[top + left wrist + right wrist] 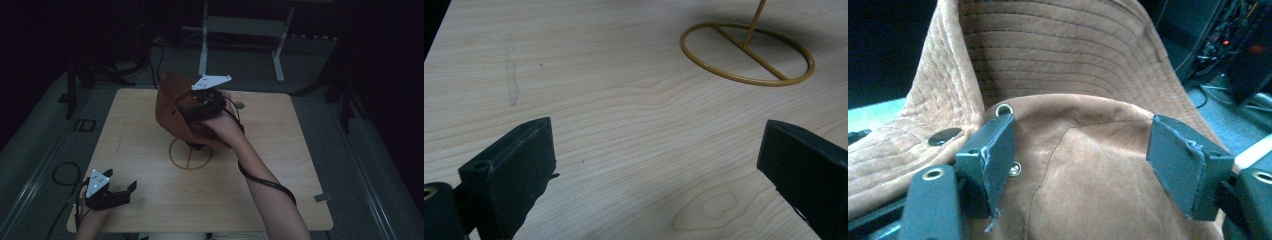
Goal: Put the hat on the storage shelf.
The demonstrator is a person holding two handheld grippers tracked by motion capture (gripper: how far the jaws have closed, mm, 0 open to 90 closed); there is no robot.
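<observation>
The high view takes in the whole wooden table (280, 165): a brown suede hat (170, 107) is held up above its middle, over a yellow wire stand (190, 155) whose ring base lies flat on the wood. The right gripper (202, 102) is at the hat, its grey plate on top and the person's right hand (225, 127) wrapped around its body, a cable trailing down the forearm. The left gripper (107, 192) rests at the near left corner of the table, well apart from the hat.

The right gripper view gives what the high view cannot: the hat's crown (1088, 170) lies between and beyond the two black jaws, which stand wide with the pads clear of the suede, so nothing is clamped. The stitched brim (1048, 45) rises behind the crown, and small metal eyelets (1004, 109) and a dark snap (945, 136) sit beside the left jaw.

The left gripper view looks across bare wood to the stand's ring base (746, 52) at the far right, with a thin upright rod (755, 22) rising from its crossbar. Its jaws are spread wide with only table between them
</observation>
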